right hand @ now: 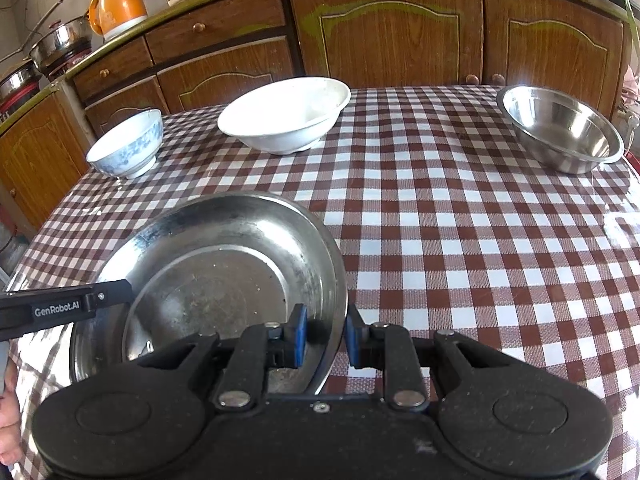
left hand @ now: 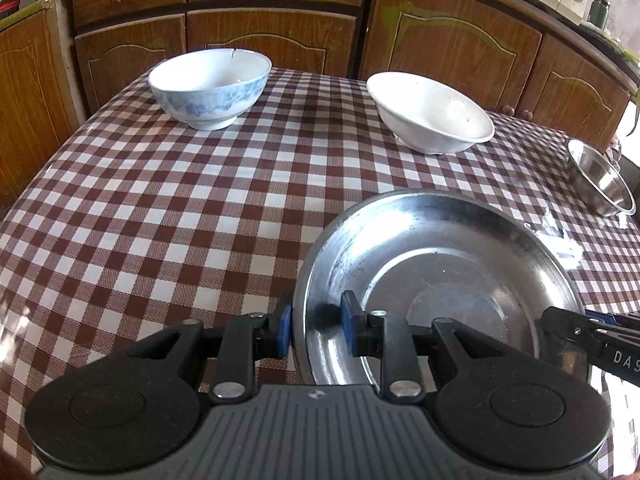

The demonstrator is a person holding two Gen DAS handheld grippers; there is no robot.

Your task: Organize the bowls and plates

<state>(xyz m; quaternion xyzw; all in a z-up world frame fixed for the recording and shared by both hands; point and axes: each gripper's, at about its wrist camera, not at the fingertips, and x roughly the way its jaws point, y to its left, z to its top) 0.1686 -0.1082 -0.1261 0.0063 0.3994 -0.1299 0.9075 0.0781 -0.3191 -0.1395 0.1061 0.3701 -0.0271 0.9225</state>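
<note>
Steel plate (left hand: 440, 280) sits near the front edge of the checked table (left hand: 160, 200), held from both sides at once. Left gripper (left hand: 316, 328) has its blue-padded fingers (left hand: 348, 320) pinched narrow across the plate's left rim, one pad inside the dish and one outside; right gripper (right hand: 326, 334) clamps the opposite rim the same way. Whether the plate rests on the cloth or is lifted just clear of it cannot be told.

Farther back stand a blue-patterned bowl (left hand: 208, 88) and a white bowl (left hand: 430, 112), well apart from each other, with a steel bowl (right hand: 560, 132) off at the right edge.

Judged from this, the step in hand is carrying the plate to wherever the dishes will be gathered. Doing it well probably means raising both hands together and level, since a thin, slick metal rim could slip or twist if one side leads. Both grips should stay firm, and the path should stay low and clear of the white bowl directly ahead.
</note>
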